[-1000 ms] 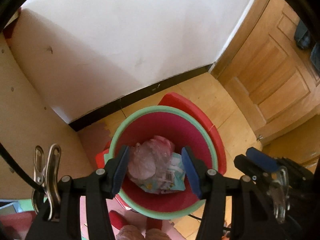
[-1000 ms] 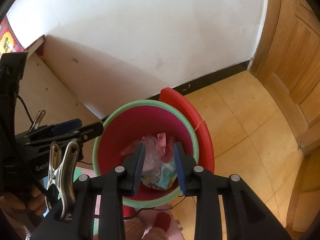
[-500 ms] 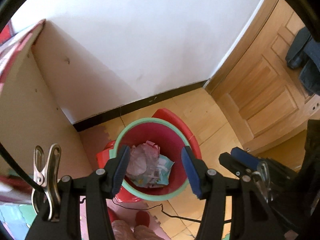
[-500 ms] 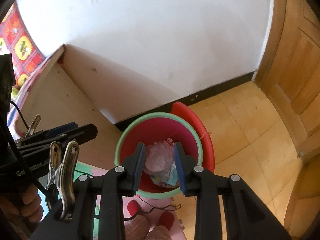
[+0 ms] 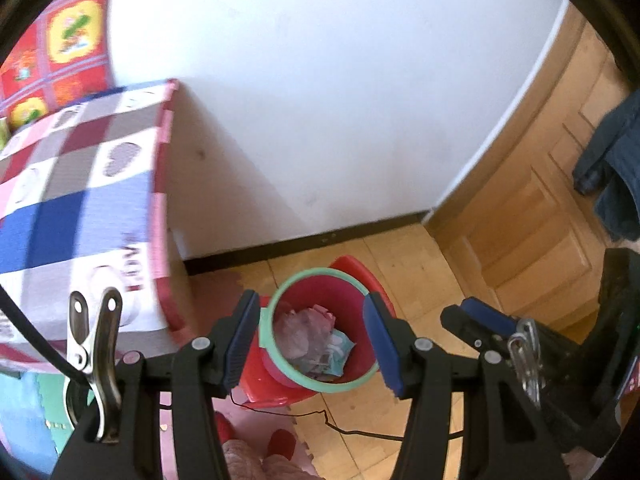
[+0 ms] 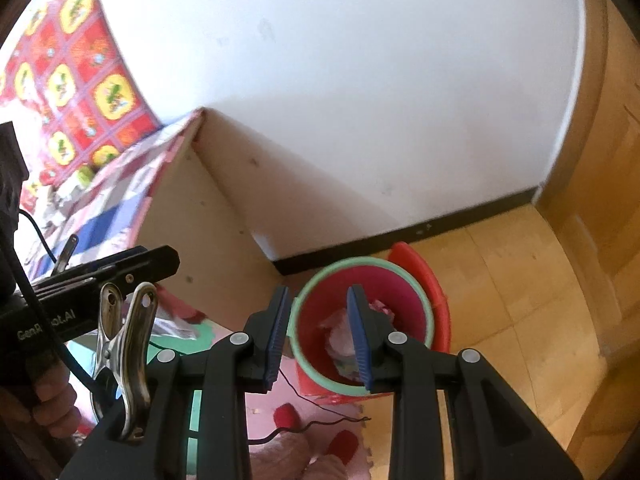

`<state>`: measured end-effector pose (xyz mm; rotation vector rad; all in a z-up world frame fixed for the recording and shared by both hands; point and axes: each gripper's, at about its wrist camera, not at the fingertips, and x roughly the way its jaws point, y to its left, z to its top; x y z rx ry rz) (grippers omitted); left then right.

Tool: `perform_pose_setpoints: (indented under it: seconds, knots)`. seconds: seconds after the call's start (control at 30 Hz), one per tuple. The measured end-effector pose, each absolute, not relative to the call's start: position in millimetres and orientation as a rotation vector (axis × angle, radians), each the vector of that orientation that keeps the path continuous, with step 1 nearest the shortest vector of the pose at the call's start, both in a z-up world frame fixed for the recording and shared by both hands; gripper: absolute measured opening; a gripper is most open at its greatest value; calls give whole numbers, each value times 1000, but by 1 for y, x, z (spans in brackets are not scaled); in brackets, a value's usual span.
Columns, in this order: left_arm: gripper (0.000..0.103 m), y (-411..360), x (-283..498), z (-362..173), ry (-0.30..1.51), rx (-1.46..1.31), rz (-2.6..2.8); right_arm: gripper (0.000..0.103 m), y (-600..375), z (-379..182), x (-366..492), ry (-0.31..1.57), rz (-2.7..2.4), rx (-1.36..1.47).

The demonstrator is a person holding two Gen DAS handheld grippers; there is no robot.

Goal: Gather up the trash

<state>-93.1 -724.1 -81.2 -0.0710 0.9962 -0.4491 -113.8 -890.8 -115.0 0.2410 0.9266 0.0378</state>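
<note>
Left wrist view: we see the left gripper (image 5: 310,338) with its blue pads set wide and nothing between them, above the red bin (image 5: 320,330) with its green rim, which stands on the wooden floor (image 5: 404,258) near the black baseboard. Crumpled trash (image 5: 310,338) lies in the bin's bottom. Right wrist view: we see the right gripper (image 6: 318,338) with pads narrow and empty, over the same bin (image 6: 362,324).

"Gen...ot.AI", partly hidden, on the left claw's black body (image 6: 48,320); "LOVE" on the checked cloth (image 5: 80,200).
</note>
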Motion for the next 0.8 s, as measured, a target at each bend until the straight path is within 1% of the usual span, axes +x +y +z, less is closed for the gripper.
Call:
perform_pose_setpoints:
  seconds: [0.17,0.37,0.8]
  knots:
    - [57,-693,-101,-53,962,-100,-387,30,-866,-87,-111,897,111,232]
    - [57,-638,-110,-23,936,-137,-304,30,-825,-65,-108,877,192,207]
    - [57,-483,-118,17,907,-175,-171,30,-700,-20,-105,827,281,184]
